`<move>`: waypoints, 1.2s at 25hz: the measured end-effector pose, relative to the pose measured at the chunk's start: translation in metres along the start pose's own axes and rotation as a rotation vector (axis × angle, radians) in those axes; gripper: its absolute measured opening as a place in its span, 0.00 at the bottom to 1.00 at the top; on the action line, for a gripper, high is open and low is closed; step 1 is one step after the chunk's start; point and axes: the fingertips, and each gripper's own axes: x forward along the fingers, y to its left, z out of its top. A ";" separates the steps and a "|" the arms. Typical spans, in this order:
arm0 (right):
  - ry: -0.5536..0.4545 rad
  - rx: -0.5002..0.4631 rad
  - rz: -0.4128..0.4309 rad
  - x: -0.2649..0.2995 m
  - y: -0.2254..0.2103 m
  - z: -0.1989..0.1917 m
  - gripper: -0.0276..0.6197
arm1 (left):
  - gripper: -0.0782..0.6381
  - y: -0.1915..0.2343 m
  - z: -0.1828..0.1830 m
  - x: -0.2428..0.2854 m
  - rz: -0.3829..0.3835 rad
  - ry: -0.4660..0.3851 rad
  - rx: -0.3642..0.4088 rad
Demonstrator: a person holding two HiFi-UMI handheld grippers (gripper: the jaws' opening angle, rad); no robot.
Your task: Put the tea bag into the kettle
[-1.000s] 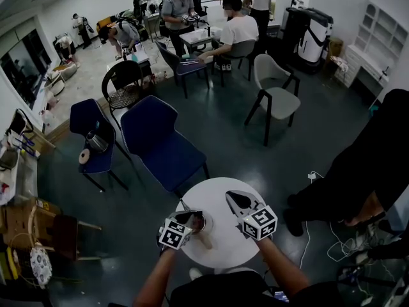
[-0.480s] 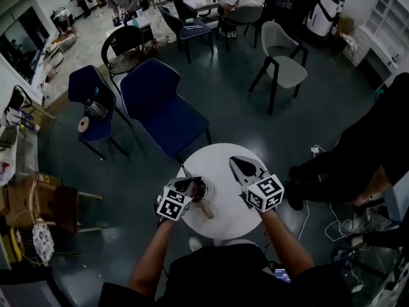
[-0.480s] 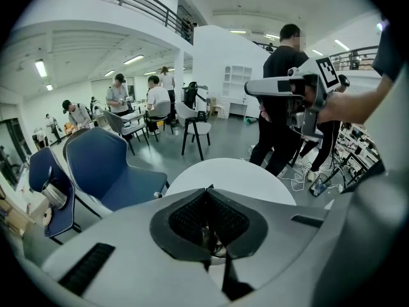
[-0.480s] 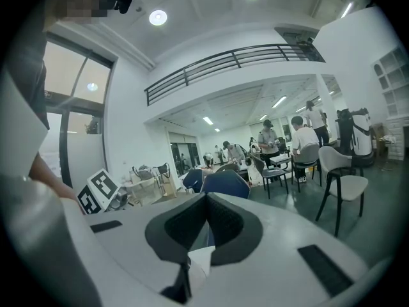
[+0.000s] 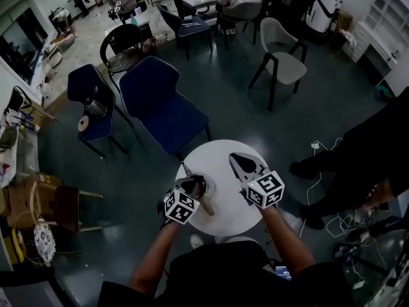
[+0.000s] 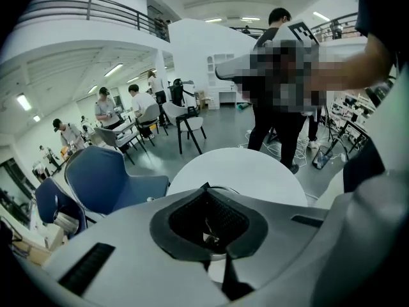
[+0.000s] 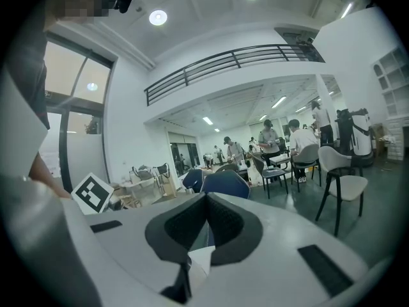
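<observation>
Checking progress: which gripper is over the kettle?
The left gripper: its shut tips hang over the kettle's mouth, while the right gripper is off to the side above the table.

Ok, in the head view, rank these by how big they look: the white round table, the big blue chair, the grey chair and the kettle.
Largest: the big blue chair and the white round table, which look about alike, so I won't rank them.
Next: the grey chair.
Smallest: the kettle.

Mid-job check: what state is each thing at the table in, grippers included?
kettle: upright on the table, mouth open.
left gripper: jaws together, above the kettle's mouth.
right gripper: jaws together, clear of the kettle.
tea bag: cannot be made out.
</observation>
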 end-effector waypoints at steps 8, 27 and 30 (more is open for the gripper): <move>0.005 0.004 -0.009 -0.004 -0.004 -0.007 0.07 | 0.13 -0.010 -0.021 0.018 0.008 0.065 0.055; 0.017 -0.006 -0.002 -0.004 0.004 -0.009 0.07 | 0.31 0.010 -0.024 0.002 -0.001 -0.020 -0.149; 0.014 -0.010 -0.002 -0.006 0.008 -0.008 0.07 | 0.31 0.009 -0.024 -0.004 0.000 -0.032 -0.151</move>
